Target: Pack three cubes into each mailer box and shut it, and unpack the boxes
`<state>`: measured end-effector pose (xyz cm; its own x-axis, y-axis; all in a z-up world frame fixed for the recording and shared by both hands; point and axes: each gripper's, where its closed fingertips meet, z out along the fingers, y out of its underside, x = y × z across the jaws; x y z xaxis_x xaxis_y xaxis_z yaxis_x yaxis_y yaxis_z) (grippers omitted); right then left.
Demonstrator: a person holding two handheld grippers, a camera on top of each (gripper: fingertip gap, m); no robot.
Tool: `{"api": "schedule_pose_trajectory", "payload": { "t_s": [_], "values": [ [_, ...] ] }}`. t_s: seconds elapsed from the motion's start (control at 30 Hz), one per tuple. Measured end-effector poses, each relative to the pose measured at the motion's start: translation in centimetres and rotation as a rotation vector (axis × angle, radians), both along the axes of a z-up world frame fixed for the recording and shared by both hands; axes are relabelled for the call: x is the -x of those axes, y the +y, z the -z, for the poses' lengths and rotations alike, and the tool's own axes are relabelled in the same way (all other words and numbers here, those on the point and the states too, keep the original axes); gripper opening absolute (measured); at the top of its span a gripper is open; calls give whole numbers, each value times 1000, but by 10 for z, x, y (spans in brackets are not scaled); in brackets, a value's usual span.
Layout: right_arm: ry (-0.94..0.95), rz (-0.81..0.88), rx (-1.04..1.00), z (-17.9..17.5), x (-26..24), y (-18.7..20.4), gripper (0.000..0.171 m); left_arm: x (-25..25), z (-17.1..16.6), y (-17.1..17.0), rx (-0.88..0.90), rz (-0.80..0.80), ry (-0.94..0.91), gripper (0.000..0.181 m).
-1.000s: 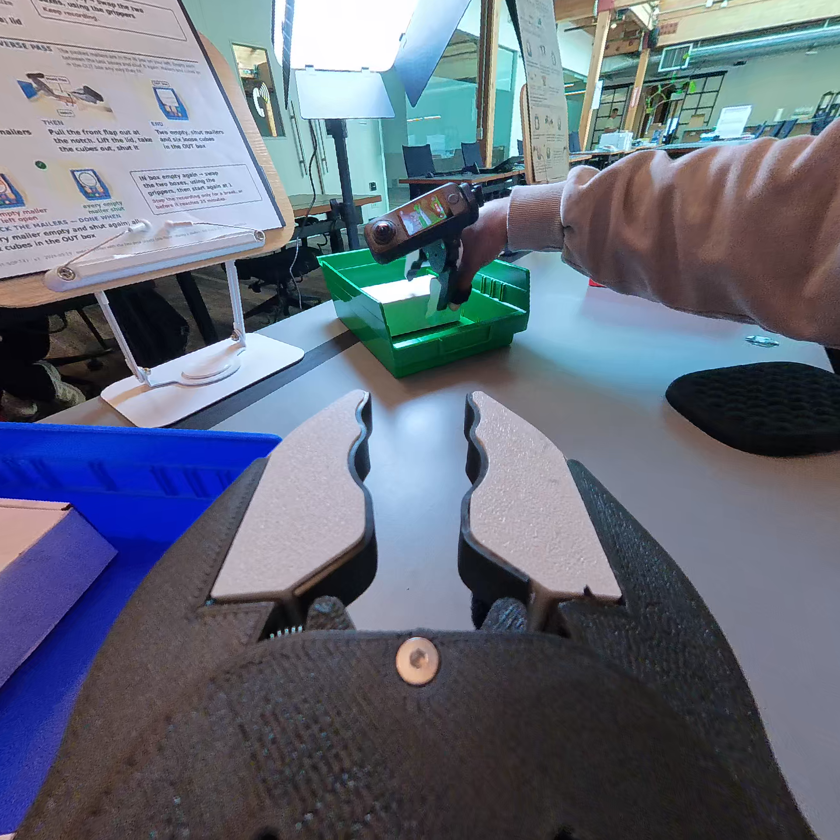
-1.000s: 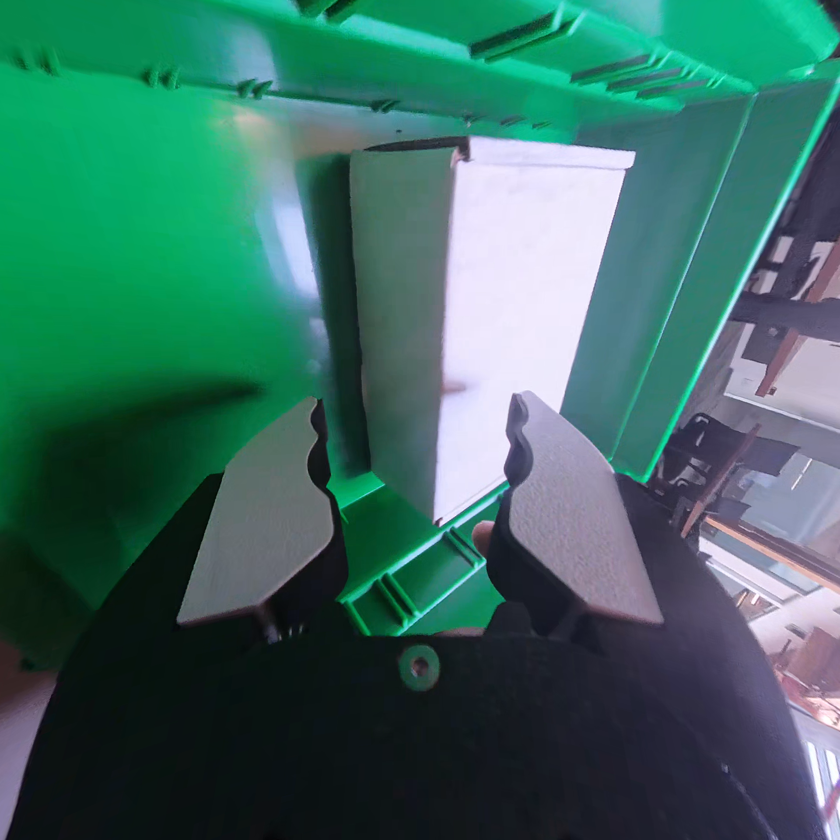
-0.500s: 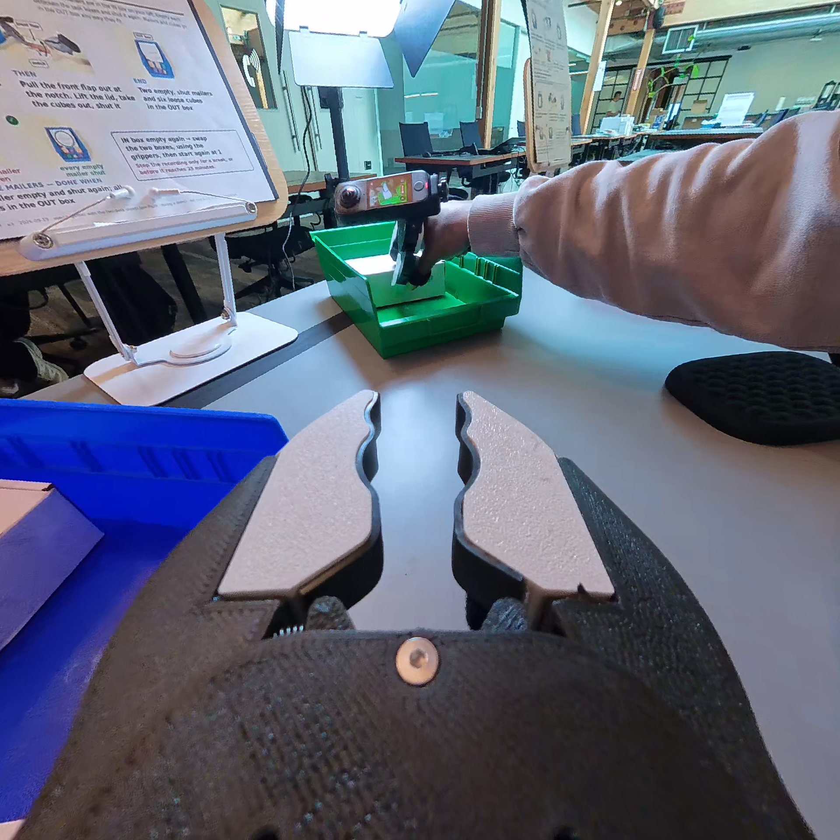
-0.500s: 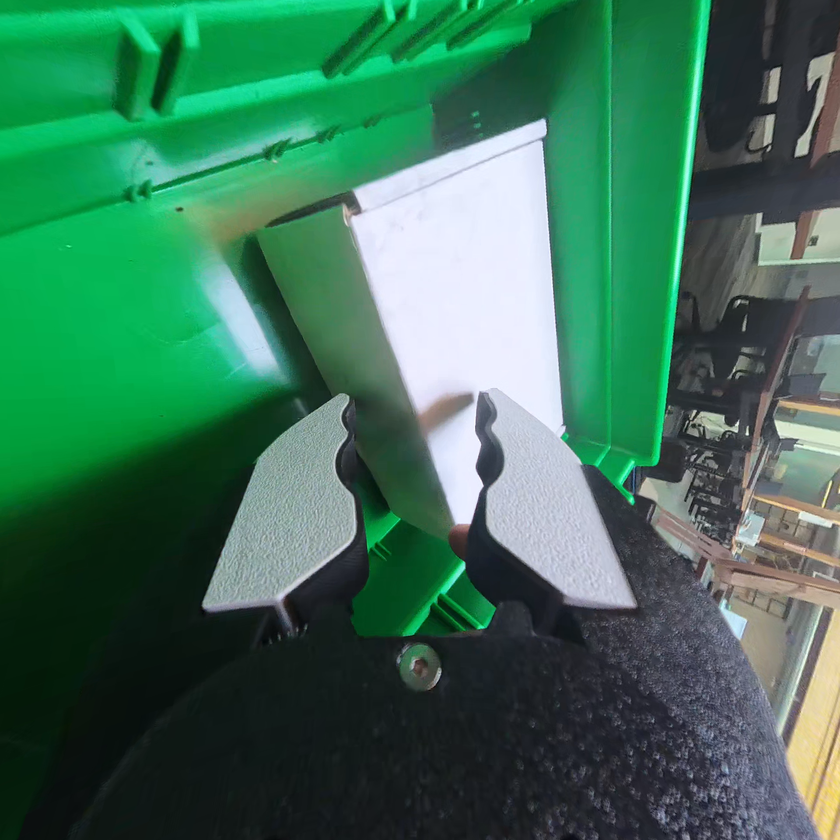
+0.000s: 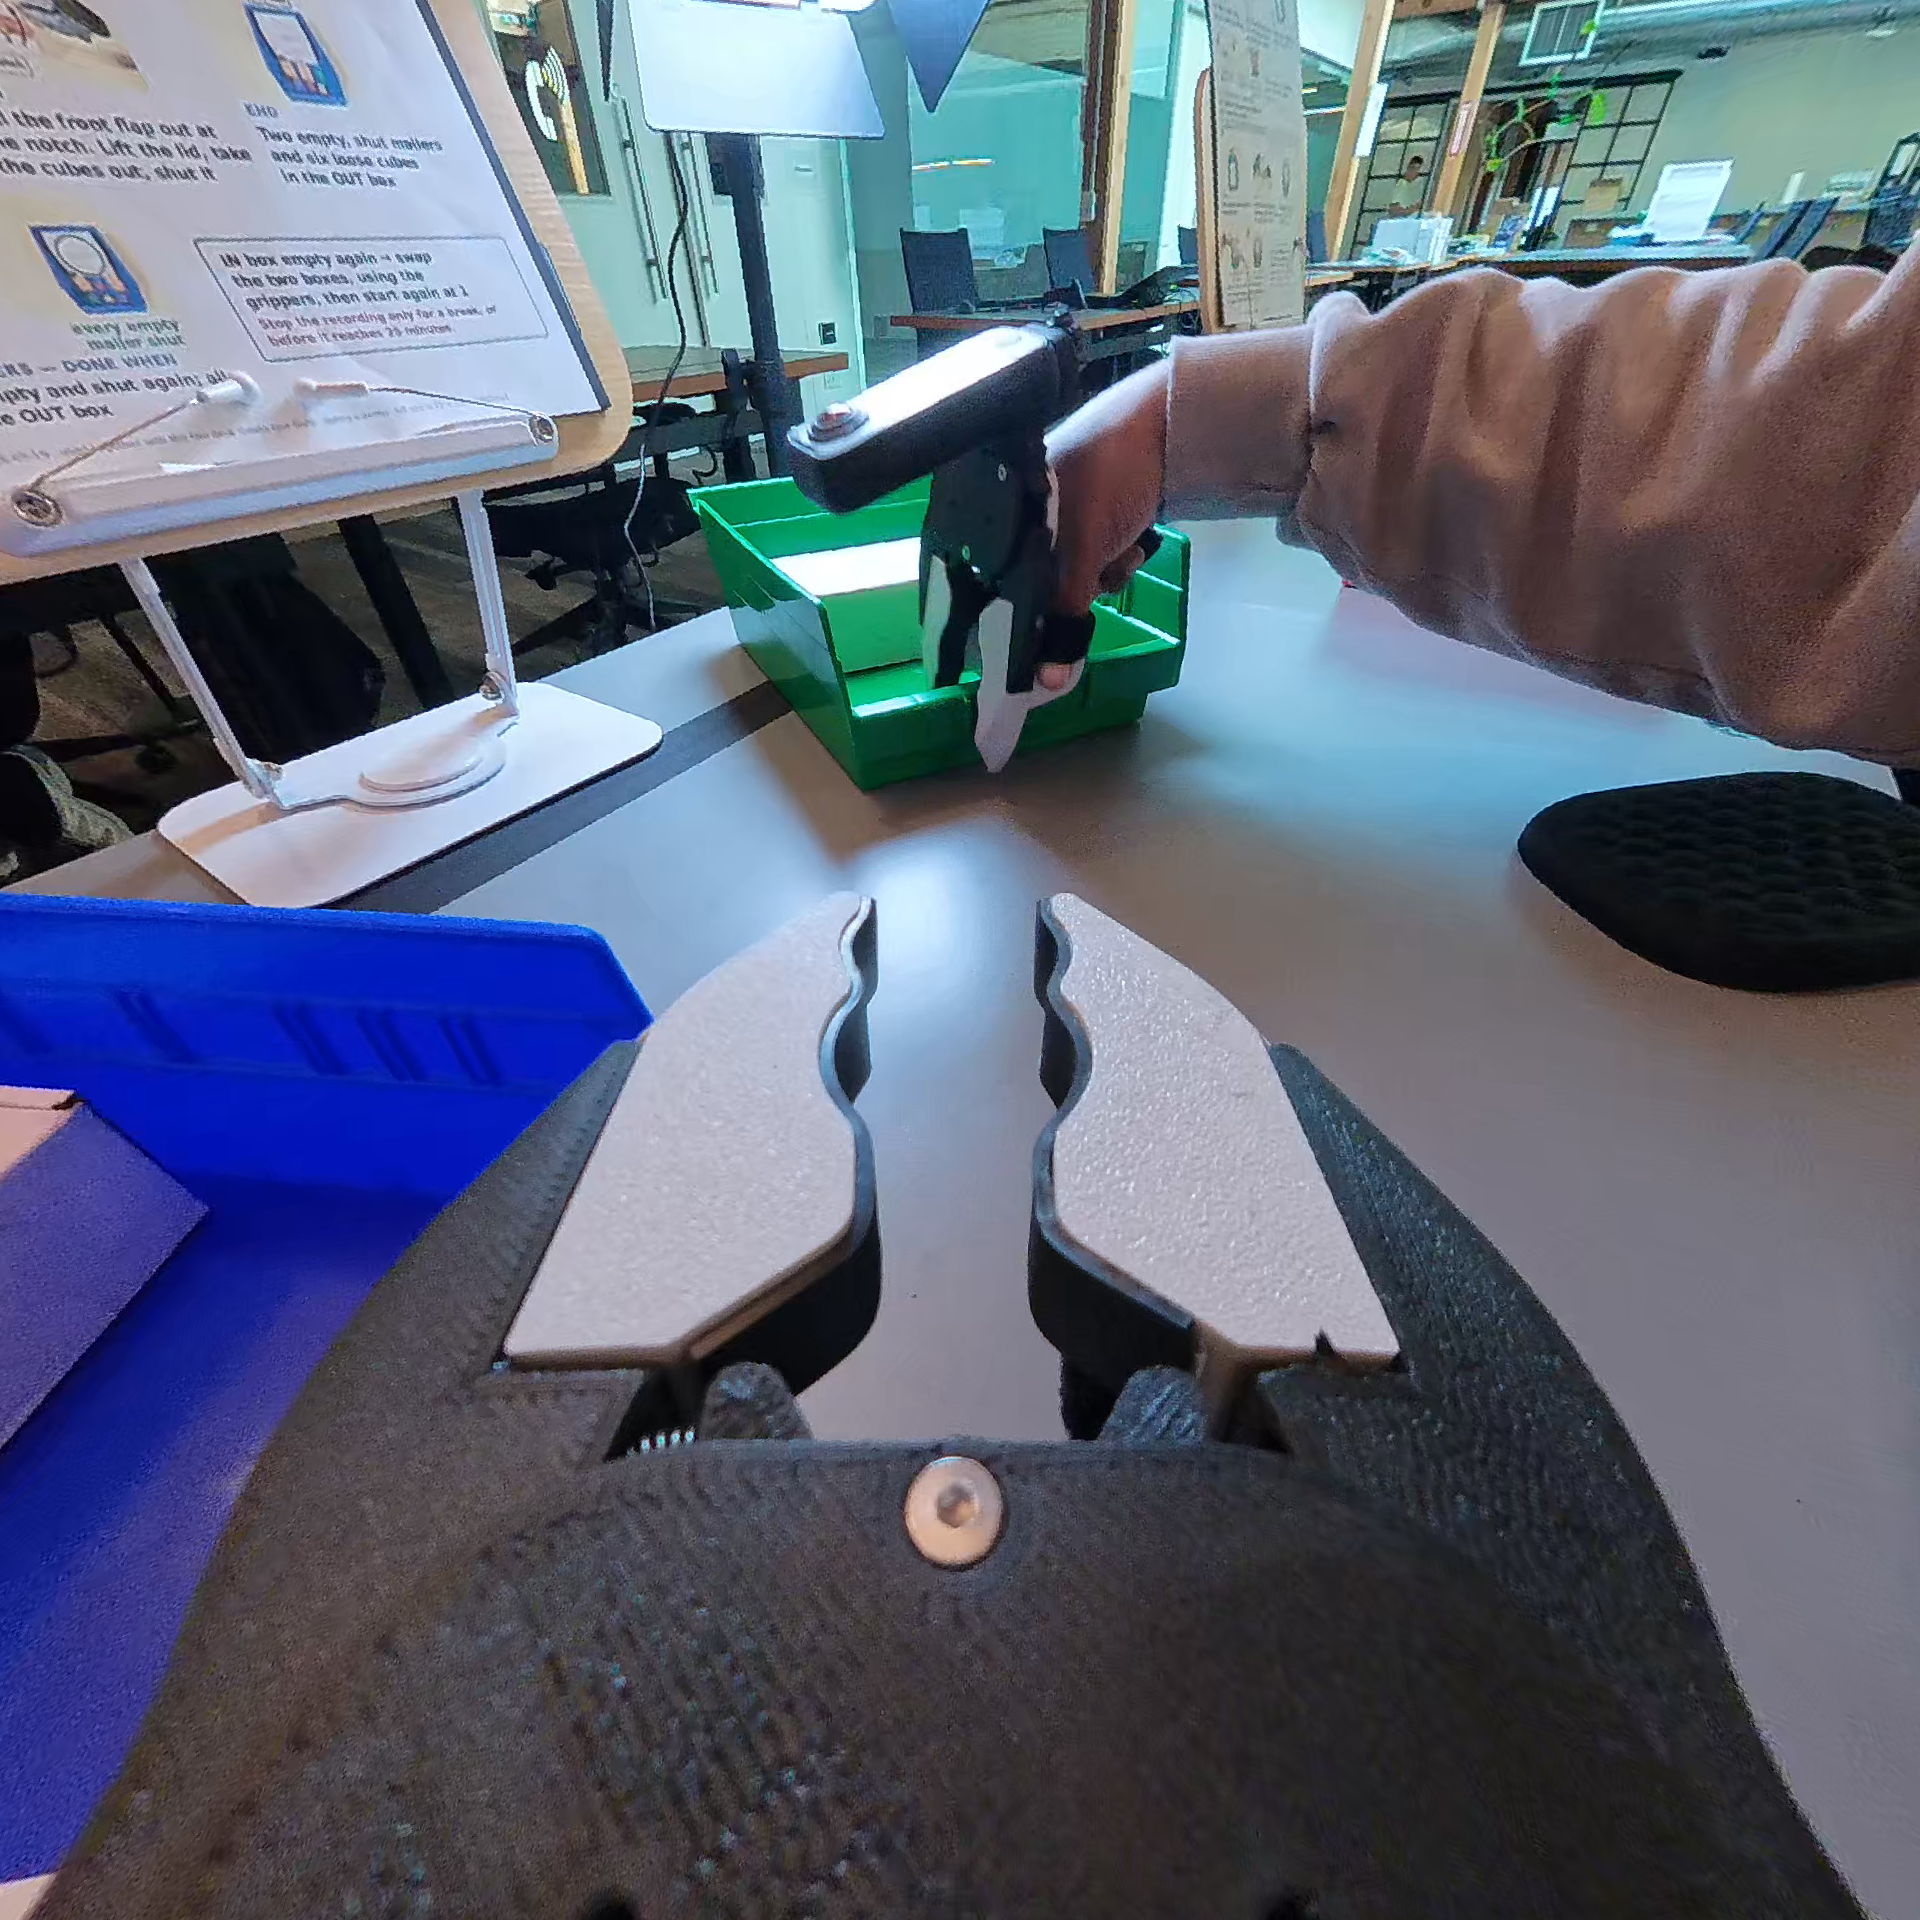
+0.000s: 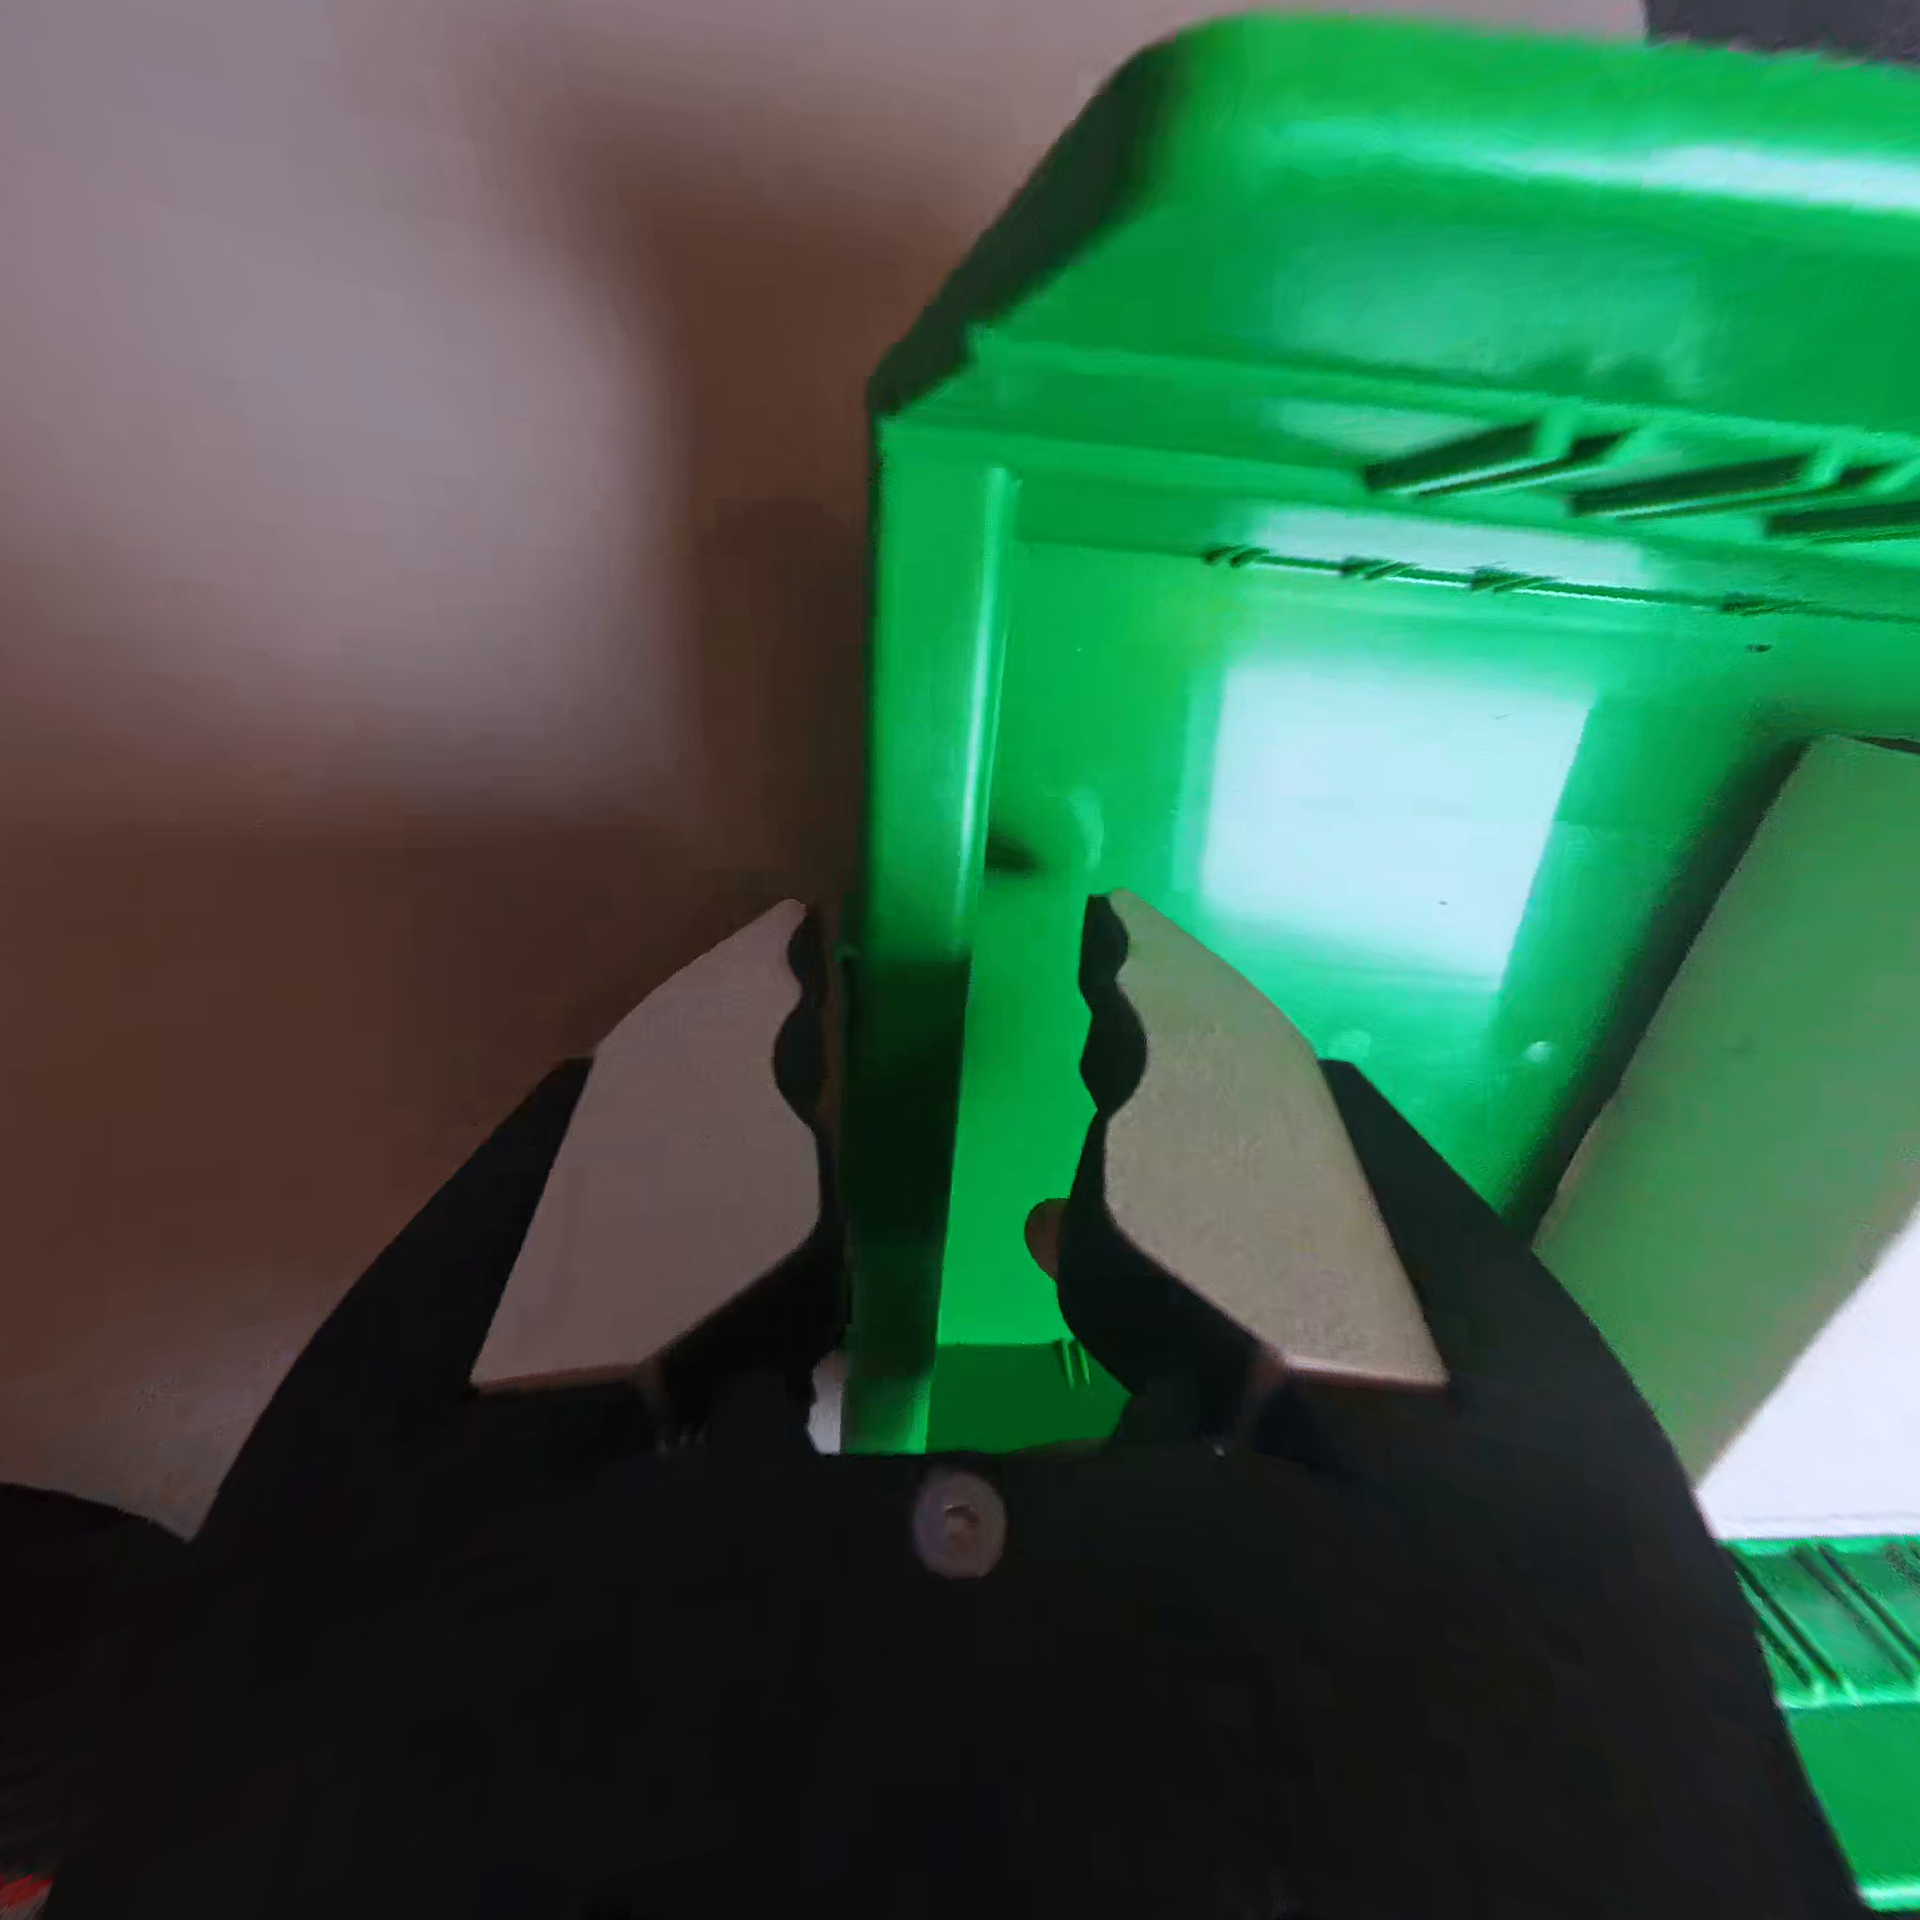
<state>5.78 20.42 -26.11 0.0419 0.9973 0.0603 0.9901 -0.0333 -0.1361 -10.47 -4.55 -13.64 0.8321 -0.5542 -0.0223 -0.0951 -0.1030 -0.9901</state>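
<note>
My left gripper [image 5: 956, 914] is open and empty, low over the grey table beside the blue bin [image 5: 312, 997]. A closed mailer box [image 5: 62, 1247] lies in that bin at the far left. My right gripper [image 6: 945, 914] stands astride one wall of the green bin [image 6: 1351, 260], near a corner. Its jaws are part open, one finger outside against the wall and one inside with a small gap. A white mailer box [image 6: 1766, 1039] lies inside the green bin. The left wrist view also shows the right gripper [image 5: 977, 717] on the green bin [image 5: 894, 727]. No cubes show.
A white stand with an instruction sheet [image 5: 364, 769] is at the back left. A black mesh pad [image 5: 1745, 883] lies on the table at the right. The person's sleeve [image 5: 1558, 468] reaches across above the table [image 5: 1351, 1039]. Some 35 cm of space lies between my two pairs of fingers.
My right gripper has left the white mailer, narrowed, and moved to straddle the green bin's wall. My left gripper has narrowed slightly and stayed by the blue bin.
</note>
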Motion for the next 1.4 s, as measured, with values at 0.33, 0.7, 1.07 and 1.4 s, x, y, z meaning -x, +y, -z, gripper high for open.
{"api": "schedule_pose_trajectory", "payload": {
  "t_s": [0.33, 0.7, 1.07, 1.4],
  "values": [
    [-74, -170, -171, 7, -42, -36, 25, 8, 2, 3, 22, -21, -1, 27],
    [99, -132, -391, -14, -46, -38, 42, 27, 3, 12, 29, -108, 41, 27],
    [954, 76, -336, -118, -46, -119, 53, 175, -34, 55, 253, -270, 396, 56],
    [1058, 46, -315, -93, -36, -150, 49, 264, 75, 110, 928, -76, 767, 107]
  ]
}}
